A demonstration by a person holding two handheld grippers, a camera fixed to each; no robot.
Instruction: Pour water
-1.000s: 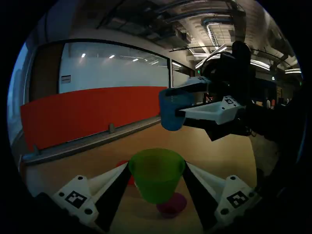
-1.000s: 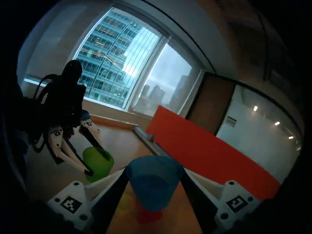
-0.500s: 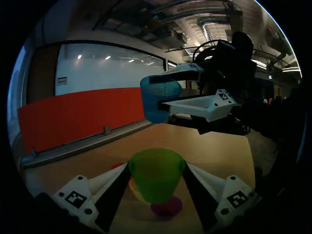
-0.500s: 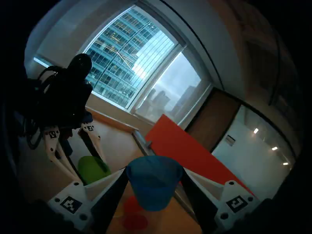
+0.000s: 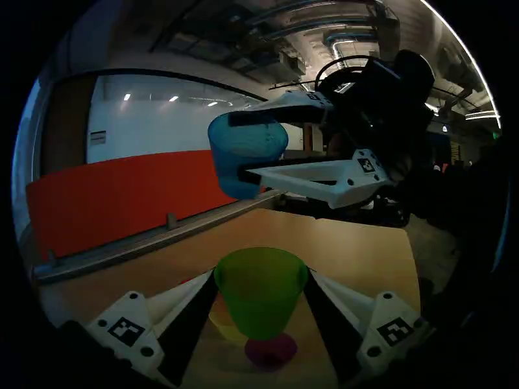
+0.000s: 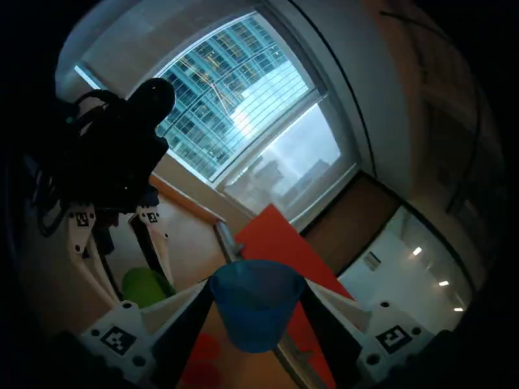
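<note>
My left gripper (image 5: 259,292) is shut on a green cup (image 5: 261,292), held upright above the wooden table (image 5: 350,243). Above and ahead of it, the right gripper (image 5: 243,149) is shut on a blue cup (image 5: 245,152) that leans toward the green one. In the right gripper view the blue cup (image 6: 257,312) sits between my right gripper's (image 6: 257,305) white fingers (image 6: 172,311); the green cup (image 6: 146,285) and the left gripper (image 6: 126,259) lie lower left. I cannot tell whether water is in either cup.
Small coloured discs, magenta (image 5: 271,350) and yellow (image 5: 224,321), lie on the table under the green cup. A red wall panel (image 5: 123,188) with a rail runs along the table's far side. A large window (image 6: 259,117) faces tall buildings.
The right gripper has carried the blue cup higher and leftward, closer over the green cup, tilting it more. The left gripper and green cup have stayed almost still.
</note>
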